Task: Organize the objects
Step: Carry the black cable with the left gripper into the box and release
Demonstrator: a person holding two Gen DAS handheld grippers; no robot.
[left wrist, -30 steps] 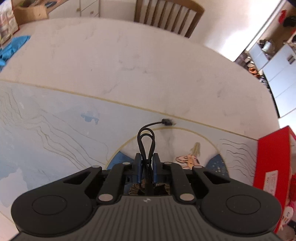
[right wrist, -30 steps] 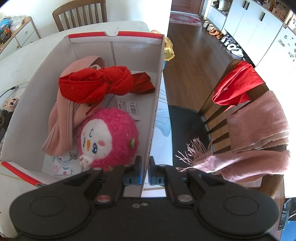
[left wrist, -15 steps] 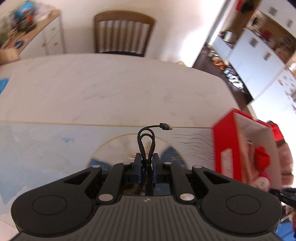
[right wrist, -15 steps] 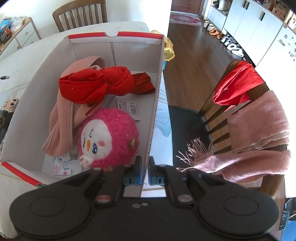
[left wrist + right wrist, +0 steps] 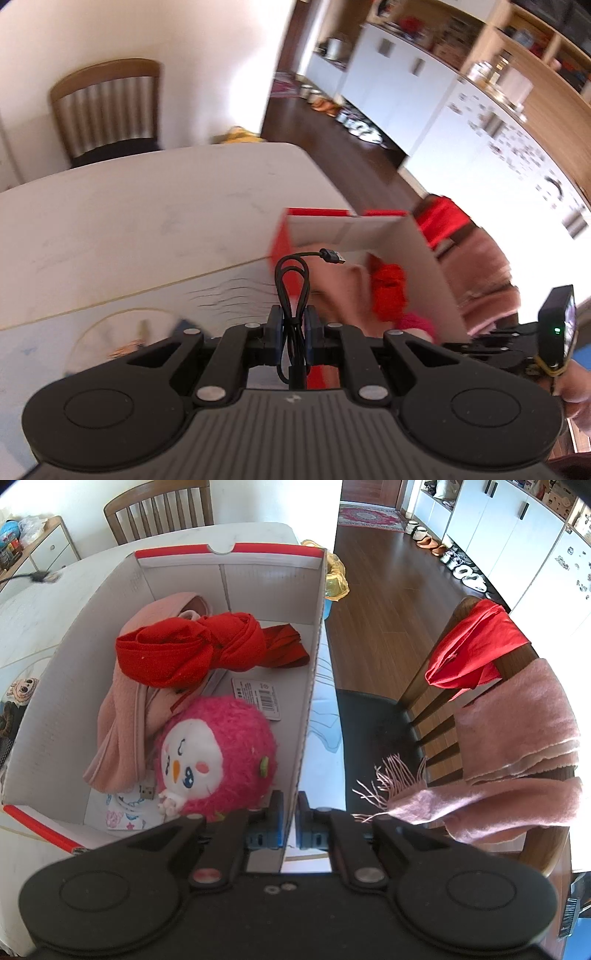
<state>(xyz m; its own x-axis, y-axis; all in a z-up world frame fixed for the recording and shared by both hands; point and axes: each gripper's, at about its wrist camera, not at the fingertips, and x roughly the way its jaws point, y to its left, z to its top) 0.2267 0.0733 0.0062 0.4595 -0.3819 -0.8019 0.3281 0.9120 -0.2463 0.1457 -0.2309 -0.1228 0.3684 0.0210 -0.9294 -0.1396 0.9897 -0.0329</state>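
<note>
Item: coiled black USB cable [image 5: 291, 291], folded into a narrow loop, with one plug end free.
Location: pinched between the blue pads of the left gripper [image 5: 292, 334], lifted off the white marble-look table [image 5: 129, 221]. The loop's long axis stands up along the fingers; the plug juts toward the right of the left wrist view.
Destination, judged: open red-and-white cardboard box [image 5: 229, 559], lying ahead and to the right of the left fingers, its near red wall just past the cable's tip. The box holds a red knotted scarf [image 5: 192, 646], a pale pink scarf [image 5: 122, 716] and a round pink plush toy [image 5: 218, 749].
Right gripper [image 5: 290, 819]: clenched on the box's white side wall, one pad inside, one outside, apparently steadying it.
Deciding relation: the cable is not yet over the opening; the left hand is the carrier and must pass the near wall, then release above the box's contents.
</note>
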